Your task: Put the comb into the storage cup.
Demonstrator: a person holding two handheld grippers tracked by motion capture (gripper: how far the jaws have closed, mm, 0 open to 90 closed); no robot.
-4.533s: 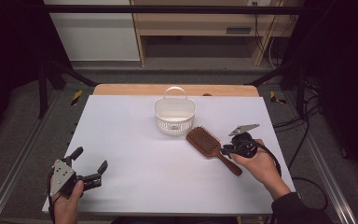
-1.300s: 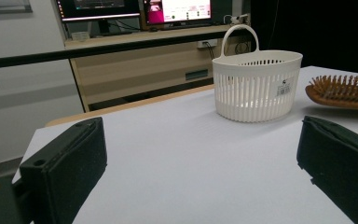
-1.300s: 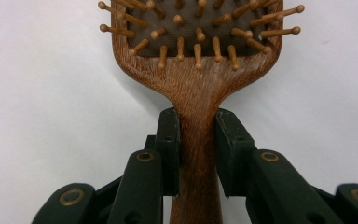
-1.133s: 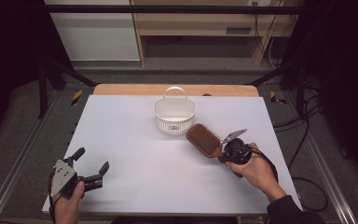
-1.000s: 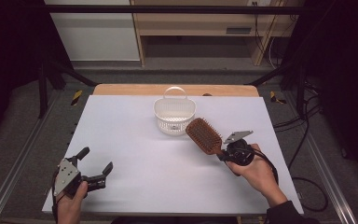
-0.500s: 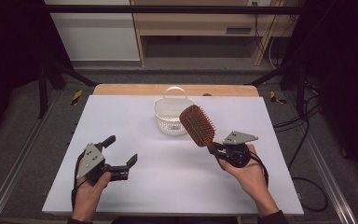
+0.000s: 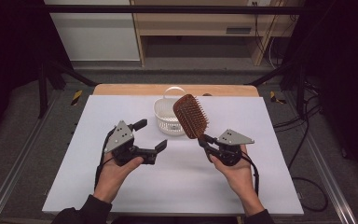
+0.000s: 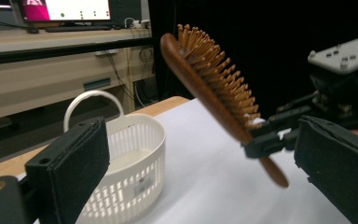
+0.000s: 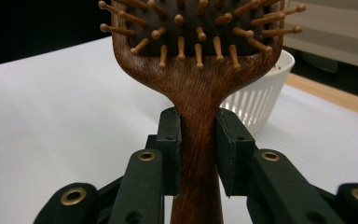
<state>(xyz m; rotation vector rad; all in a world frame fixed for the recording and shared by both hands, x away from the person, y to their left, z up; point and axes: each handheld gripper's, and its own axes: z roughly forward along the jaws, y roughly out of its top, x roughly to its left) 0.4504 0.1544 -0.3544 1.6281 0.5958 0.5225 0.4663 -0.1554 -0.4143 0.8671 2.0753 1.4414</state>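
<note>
Gripping a hairbrush by its handle, the right tongs hold it above the counter near a basket; the left tongs hover released.

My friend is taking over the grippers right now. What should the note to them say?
Right gripper: fingers shut on the hairbrush handle, brush lifted off the table, bristles toward you.
Left gripper: open, holding nothing, raised near the basket.
Basket: white, sits at the back middle of the table; looks unfilled as far as can be seen.
Done: brush picked up.
Left: probably set the brush into the basket, or pass it to the left gripper first.
</note>
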